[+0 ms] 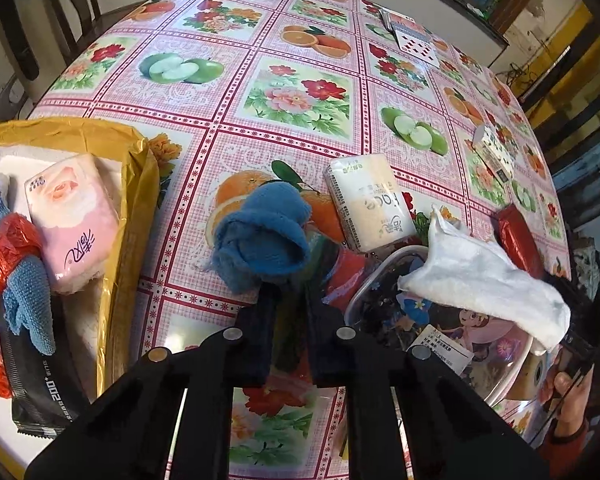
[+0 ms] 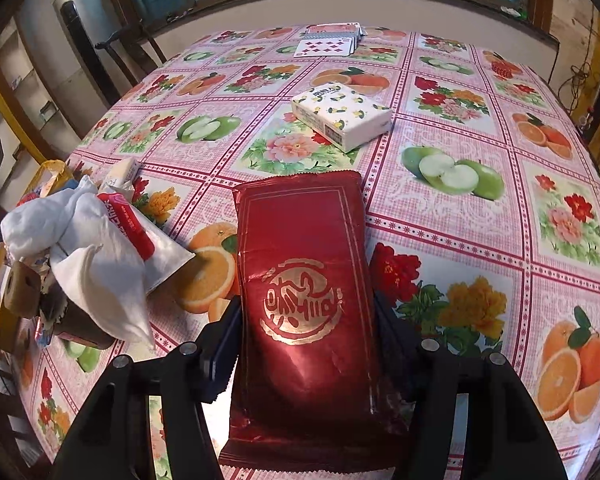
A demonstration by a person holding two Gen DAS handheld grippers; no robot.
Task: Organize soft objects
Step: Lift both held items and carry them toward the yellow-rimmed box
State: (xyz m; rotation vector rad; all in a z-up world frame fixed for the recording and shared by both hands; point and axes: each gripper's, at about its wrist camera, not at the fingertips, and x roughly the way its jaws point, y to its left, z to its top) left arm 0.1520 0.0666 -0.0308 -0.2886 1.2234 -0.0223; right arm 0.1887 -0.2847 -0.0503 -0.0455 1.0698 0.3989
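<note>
While clamped shut: blue cloth (image 1: 262,236) in left gripper (image 1: 286,292), red packet (image 2: 306,292) in right gripper (image 2: 306,320).

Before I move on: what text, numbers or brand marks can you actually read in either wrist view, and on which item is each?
"200+": black wipes pack in the yellow bag, upside down.
"face": cream tissue pack, upside down; smaller print unreadable.
Chinese brush script on the pink tissue pack: not legible.
Gold seal characters on the red pack: stylised, unreadable.
Diamond pips on the top playing card: no numeral legible.
Floral tissue pack, white label: too small.
</note>
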